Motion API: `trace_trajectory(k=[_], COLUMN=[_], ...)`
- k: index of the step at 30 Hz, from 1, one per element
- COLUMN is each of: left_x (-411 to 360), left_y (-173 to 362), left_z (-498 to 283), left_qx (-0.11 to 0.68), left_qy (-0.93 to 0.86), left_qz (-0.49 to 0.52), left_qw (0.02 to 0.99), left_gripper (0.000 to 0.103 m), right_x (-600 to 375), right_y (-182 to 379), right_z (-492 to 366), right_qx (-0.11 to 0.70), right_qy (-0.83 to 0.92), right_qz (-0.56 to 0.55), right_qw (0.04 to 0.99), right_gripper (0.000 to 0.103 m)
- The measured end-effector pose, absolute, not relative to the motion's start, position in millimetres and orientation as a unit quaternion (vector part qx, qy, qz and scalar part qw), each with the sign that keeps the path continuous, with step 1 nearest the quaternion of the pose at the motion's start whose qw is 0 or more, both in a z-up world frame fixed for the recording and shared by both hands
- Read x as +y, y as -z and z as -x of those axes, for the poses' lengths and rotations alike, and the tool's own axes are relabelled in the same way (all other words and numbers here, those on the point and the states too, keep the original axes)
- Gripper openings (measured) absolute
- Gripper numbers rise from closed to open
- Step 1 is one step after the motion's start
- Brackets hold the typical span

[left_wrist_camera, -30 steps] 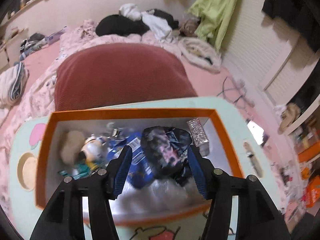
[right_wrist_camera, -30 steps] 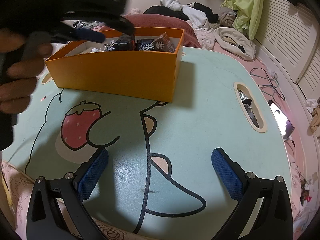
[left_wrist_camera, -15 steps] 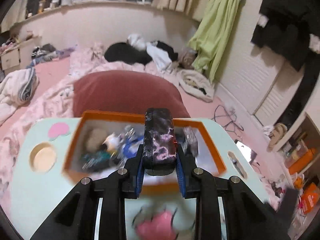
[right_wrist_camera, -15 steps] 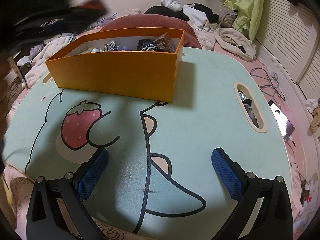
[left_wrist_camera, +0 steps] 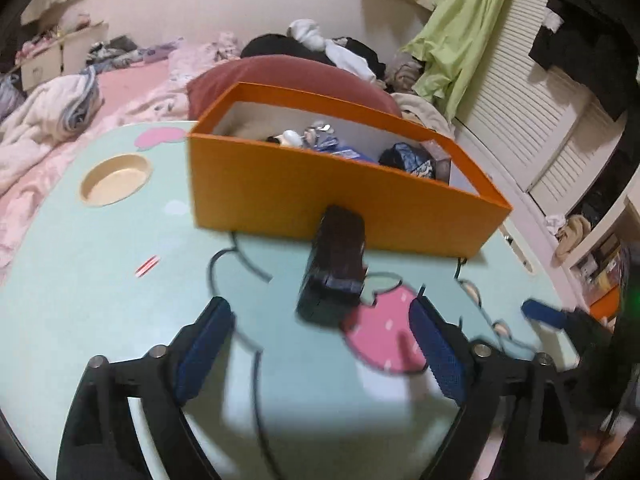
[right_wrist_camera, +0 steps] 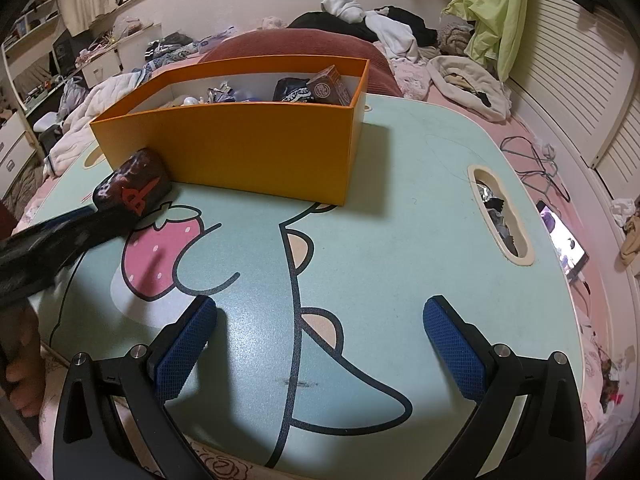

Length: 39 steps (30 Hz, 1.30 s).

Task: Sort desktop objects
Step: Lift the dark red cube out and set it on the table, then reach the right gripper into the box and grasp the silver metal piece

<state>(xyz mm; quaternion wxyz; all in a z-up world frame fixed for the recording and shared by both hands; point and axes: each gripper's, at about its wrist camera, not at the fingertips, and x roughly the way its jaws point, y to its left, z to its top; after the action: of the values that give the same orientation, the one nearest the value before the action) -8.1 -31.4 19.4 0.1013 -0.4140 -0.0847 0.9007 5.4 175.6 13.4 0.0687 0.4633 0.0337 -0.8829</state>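
Observation:
A dark box (left_wrist_camera: pixel 334 268) with a red mark (right_wrist_camera: pixel 132 190) sits on the mint cartoon table (left_wrist_camera: pixel 100 260), just in front of the orange box (left_wrist_camera: pixel 320 188). My left gripper (left_wrist_camera: pixel 318 308) is opening, its blue pads (left_wrist_camera: pixel 204 344) wide apart on either side of the dark box's near end and clear of it. In the right wrist view the left gripper (right_wrist_camera: pixel 44 236) is a blurred black shape beside the dark box. The orange box (right_wrist_camera: pixel 240 148) holds several small packets and toys. My right gripper (right_wrist_camera: pixel 320 308) hovers open over the table (right_wrist_camera: pixel 400 200), holding nothing.
A round cup recess (left_wrist_camera: pixel 116 178) is set into the table left of the orange box. A long slot (right_wrist_camera: pixel 502 216) with dark bits lies at the table's right. A red cushion (right_wrist_camera: pixel 300 44) and a bed with clothes lie behind. A lit phone (right_wrist_camera: pixel 564 240) lies on the floor.
The left gripper shut on the dark box inside the orange box, lifted it out and drew back over the table. It has opened and the box is free. The right gripper stayed still.

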Motion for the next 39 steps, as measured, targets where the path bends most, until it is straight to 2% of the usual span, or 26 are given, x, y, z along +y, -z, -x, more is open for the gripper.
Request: trace_trajectory(k=[2, 3, 5, 8, 10, 14, 17, 18, 20, 23, 28, 32, 39], left_x=[-30.2, -26.8, -22.3, -23.1, -24.0, -24.8, -25.6, -26.3, -31.3, -36.6, -43.6, -40.7, -43.1], left_y=[-15.3, -12.0, -6.9, -2.6, -0.1, 2.3, -2.6, -4.0, -5.3, -5.3, -5.7, -5.4, -5.9], left_z=[-4.1, -9.2, -9.9, -7.5, -6.2, -4.8, -4.1, -7.3, -7.9, -9.3, -10.3, -9.7, -9.3], left_qx=[-0.054, -0.025, 0.023, 0.02, 0.017, 0.015, 0.014, 0.013, 0.011, 0.006, -0.004, 0.0, 0.001], left_qy=[-0.908, -0.911, -0.911, -0.911, -0.912, -0.913, -0.914, -0.915, -0.916, -0.918, -0.919, -0.918, -0.918], left_qz=[0.406, 0.406, 0.409, 0.408, 0.407, 0.405, 0.403, 0.401, 0.399, 0.396, 0.394, 0.396, 0.396], left_qw=[0.088, 0.071, 0.047, 0.048, 0.047, 0.043, 0.041, 0.038, 0.034, 0.025, 0.02, 0.017, 0.017], left_gripper=[0.096, 0.103, 0.103, 0.103, 0.103, 0.103, 0.103, 0.103, 0.103, 0.103, 0.103, 0.103, 0.103], right_x=[176.2, 175.8, 177.5, 182.7, 187.0, 175.6, 139.3, 124.8, 100.3, 84.2, 102.7, 113.2, 104.4], right_y=[-13.9, -14.2, -14.4, -18.1, -33.9, -84.5, -106.0, -107.3, -101.6, -76.8, -59.2, -64.1, -64.1], right_z=[-4.7, -3.5, -4.2, -5.4, -18.4, -12.8, 33.8, 52.2, 85.4, 121.3, 108.0, 92.7, 90.5], right_qx=[0.033, 0.033, 0.033, 0.023, 0.012, -0.001, 0.007, 0.017, 0.034, 0.042, 0.024, 0.05, 0.066], right_qy=[0.883, 0.883, 0.883, 0.889, 0.907, 0.937, 0.916, 0.909, 0.896, 0.873, 0.851, 0.848, 0.846], right_qz=[-0.463, -0.463, -0.462, -0.454, -0.417, -0.338, -0.376, -0.391, -0.415, -0.458, -0.48, -0.473, -0.478], right_qw=[0.069, 0.069, 0.068, 0.058, 0.05, 0.095, 0.14, 0.147, 0.156, 0.162, 0.211, 0.233, 0.225], right_gripper=[0.102, 0.102, 0.102, 0.1, 0.088, 0.087, 0.087, 0.086, 0.077, 0.073, 0.073, 0.073, 0.073])
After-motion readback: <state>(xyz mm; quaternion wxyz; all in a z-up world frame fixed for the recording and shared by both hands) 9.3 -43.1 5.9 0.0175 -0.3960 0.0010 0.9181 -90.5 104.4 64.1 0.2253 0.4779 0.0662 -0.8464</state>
